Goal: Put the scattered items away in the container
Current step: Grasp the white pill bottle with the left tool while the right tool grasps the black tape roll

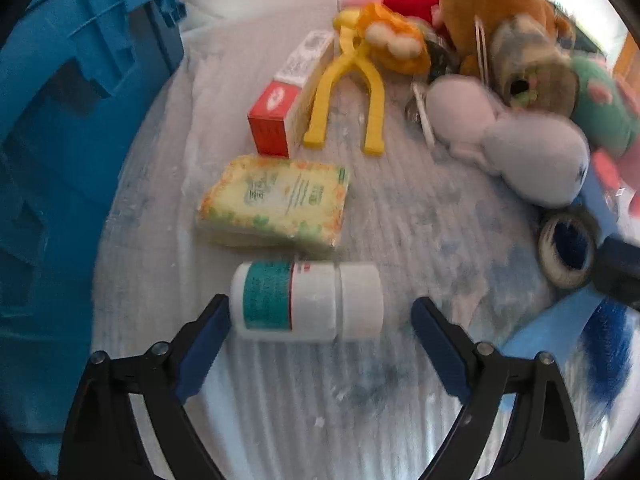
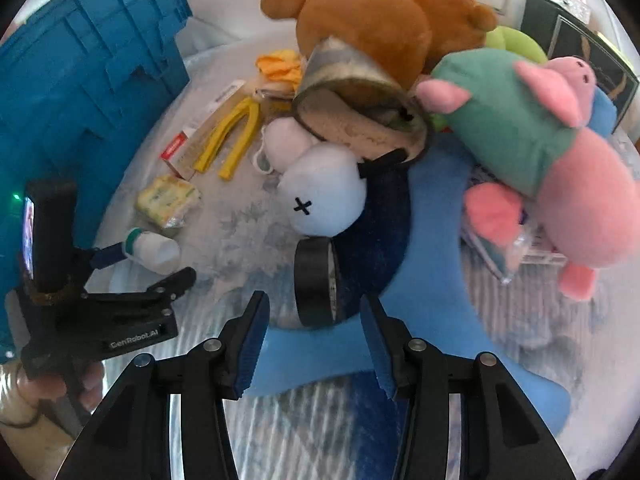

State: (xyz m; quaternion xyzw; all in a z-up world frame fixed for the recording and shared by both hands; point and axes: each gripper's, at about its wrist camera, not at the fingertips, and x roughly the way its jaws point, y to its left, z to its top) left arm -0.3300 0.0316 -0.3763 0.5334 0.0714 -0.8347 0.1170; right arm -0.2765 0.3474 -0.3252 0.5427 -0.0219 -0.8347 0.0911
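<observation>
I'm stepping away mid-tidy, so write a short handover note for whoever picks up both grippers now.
Left gripper: open, jaws either side of the white pill bottle lying on the table, not yet gripping.
Right gripper: open, jaws around the upright black tape roll, pads not yet pressing.
Blue crate: on the left; its inside is hidden.
Done: nothing visibly.
Left: bottle, tape, tissue pack, red box, yellow tongs, plush toys.
</observation>
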